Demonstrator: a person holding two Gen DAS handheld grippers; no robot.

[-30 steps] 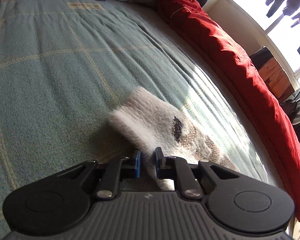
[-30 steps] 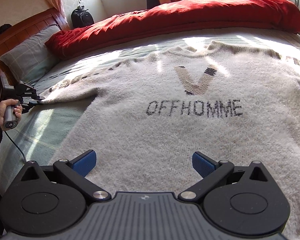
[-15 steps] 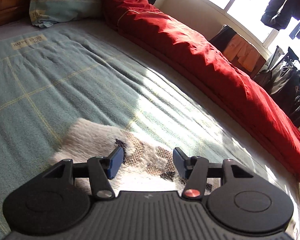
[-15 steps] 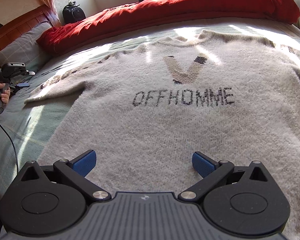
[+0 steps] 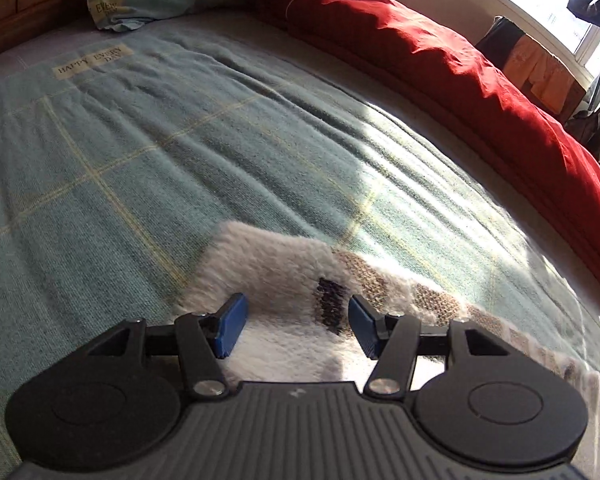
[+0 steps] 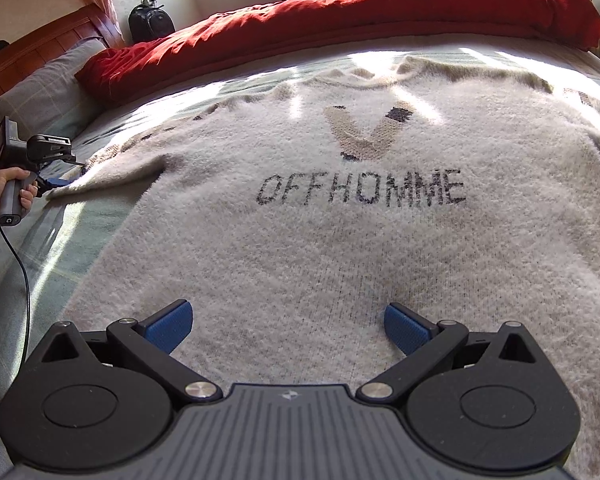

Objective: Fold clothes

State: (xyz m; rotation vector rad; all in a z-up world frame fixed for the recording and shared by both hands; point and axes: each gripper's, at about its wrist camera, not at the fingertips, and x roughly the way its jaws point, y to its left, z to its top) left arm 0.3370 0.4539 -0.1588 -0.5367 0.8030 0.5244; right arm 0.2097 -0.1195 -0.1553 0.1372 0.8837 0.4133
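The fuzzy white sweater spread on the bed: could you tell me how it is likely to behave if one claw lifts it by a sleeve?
The sweater lies limp and follows the bed's curve, so it will probably droop and trail. Its sleeve cuff looks thick and fluffy, so it should compress rather than slip. The knit looks bulky, so it is probably fairly heavy.

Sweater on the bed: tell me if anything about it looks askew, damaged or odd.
Nothing stands out. The sweater lies flat and face up on the green blanket, with its sleeve stretched out sideways. No tear or stain shows. The left gripper has just been opening, and the sleeve's cuff lies loose between its pads.
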